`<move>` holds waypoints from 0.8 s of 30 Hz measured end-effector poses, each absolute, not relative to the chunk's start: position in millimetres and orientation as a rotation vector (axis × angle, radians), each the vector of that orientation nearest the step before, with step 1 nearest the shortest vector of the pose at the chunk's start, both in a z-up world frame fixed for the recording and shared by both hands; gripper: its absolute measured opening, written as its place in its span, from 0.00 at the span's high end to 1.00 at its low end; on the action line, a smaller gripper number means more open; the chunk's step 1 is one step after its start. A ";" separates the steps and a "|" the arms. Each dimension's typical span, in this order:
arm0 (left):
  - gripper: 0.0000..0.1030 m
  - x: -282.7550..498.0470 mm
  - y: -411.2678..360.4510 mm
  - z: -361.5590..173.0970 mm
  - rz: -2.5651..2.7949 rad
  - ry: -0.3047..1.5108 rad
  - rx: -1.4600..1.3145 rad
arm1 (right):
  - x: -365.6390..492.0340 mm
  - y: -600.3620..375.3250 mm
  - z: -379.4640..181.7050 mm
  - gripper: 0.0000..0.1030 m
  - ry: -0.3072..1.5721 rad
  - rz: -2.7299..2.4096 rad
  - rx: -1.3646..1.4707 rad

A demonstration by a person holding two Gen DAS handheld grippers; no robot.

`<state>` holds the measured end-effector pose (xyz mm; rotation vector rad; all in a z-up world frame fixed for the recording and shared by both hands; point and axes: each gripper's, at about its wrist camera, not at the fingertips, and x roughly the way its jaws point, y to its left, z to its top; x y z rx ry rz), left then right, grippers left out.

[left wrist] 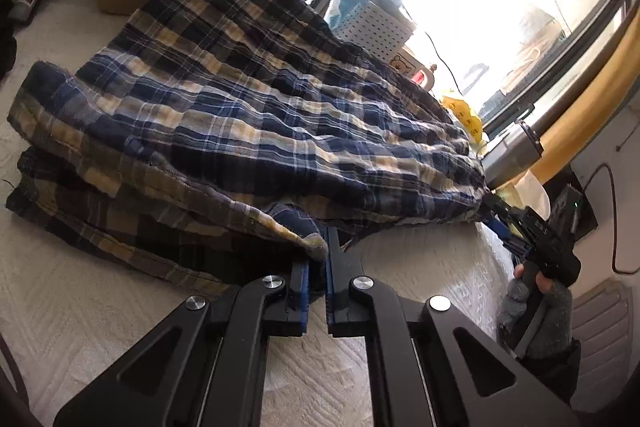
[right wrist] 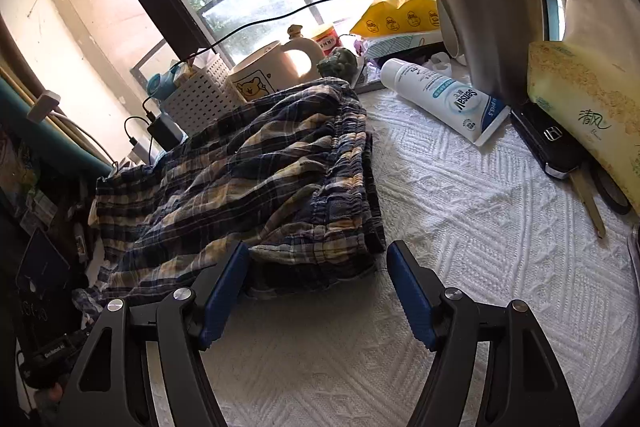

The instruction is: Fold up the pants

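Two claws faced the pants (left wrist: 256,115) on the table (right wrist: 460,227): the left claw (left wrist: 318,259) was clamped on the near hem corner, the right claw (right wrist: 316,267) stood wide astride the waistband corner, cloth stretching away from both.

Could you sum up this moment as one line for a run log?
task: fold pants | left gripper: jaws shut on plaid pants edge | right gripper: jaws open at waistband corner | surface: white cloth
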<state>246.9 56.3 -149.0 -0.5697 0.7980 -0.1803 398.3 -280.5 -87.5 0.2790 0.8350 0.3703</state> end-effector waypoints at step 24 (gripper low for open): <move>0.79 177.5 59.3 -132.3 -0.233 0.944 -0.463 | 379.8 -309.5 -77.3 0.34 0.895 0.217 0.021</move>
